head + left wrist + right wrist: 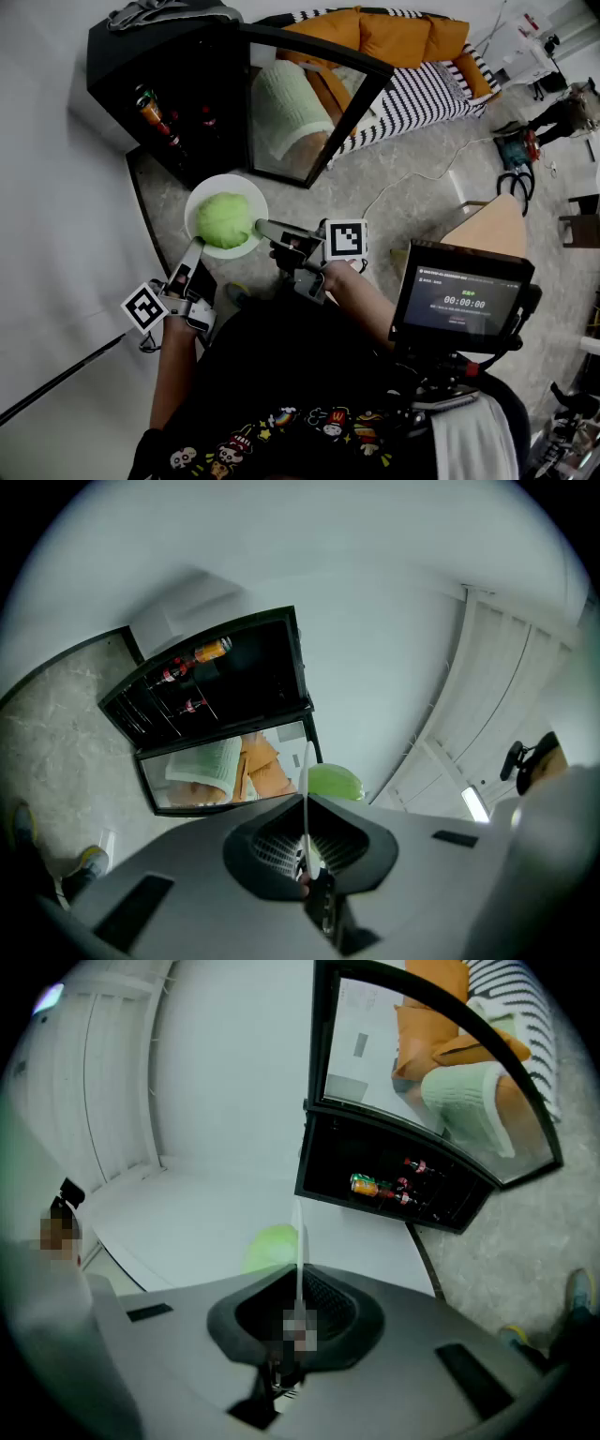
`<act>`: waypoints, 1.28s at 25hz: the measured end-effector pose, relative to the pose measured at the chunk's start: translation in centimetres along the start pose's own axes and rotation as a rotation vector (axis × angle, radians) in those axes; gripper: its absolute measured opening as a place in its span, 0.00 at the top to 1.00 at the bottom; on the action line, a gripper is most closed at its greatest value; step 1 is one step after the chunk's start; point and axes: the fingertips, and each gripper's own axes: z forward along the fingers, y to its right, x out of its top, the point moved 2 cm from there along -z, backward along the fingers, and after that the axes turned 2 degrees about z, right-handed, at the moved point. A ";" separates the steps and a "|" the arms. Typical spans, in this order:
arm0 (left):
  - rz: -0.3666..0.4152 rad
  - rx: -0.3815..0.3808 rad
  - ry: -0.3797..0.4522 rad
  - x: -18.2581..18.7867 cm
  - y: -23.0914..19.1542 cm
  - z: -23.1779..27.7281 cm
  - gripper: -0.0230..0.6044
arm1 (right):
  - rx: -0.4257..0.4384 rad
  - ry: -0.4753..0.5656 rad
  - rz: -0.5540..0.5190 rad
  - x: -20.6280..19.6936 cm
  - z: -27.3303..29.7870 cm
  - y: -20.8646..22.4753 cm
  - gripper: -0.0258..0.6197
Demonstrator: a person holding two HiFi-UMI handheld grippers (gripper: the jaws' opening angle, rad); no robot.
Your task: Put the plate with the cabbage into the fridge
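Note:
A white plate (pixel 202 201) carries a green cabbage (pixel 225 220) and hangs in the air in front of a black mini fridge (pixel 159 56) whose glass door (pixel 305 103) stands open. My left gripper (pixel 195 247) is shut on the plate's near-left rim. My right gripper (pixel 263 228) is shut on its right rim. In the left gripper view the plate (pixel 306 803) shows edge-on between the jaws, with the cabbage (pixel 333 781) beyond. The right gripper view shows the plate (pixel 298 1251) edge-on too, the cabbage (pixel 272 1246) to its left and the fridge (pixel 398 1185) ahead.
Bottles (pixel 155 117) stand on the fridge's shelves. A striped sofa with orange cushions (pixel 403 37) lies behind the door. A cable (pixel 422 183) runs over the stone floor. A wooden board (pixel 492 225) and a screen (pixel 464 298) are at the right. A white wall (pixel 56 234) is at the left.

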 end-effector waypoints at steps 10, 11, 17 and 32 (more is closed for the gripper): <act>0.009 0.005 0.001 -0.3 -0.2 -0.2 0.94 | -0.008 -0.018 -0.010 -0.2 0.0 -0.1 0.92; 0.011 0.005 0.000 -0.6 -0.2 0.8 0.94 | -0.008 -0.017 0.008 0.5 -0.6 0.2 0.92; -0.018 0.043 0.016 -2.3 -1.0 7.5 0.94 | -0.023 -0.044 0.046 6.4 -3.7 3.3 0.92; -0.031 0.026 0.110 -3.3 -1.6 6.3 0.94 | -0.017 -0.131 -0.009 6.0 -3.5 3.8 0.92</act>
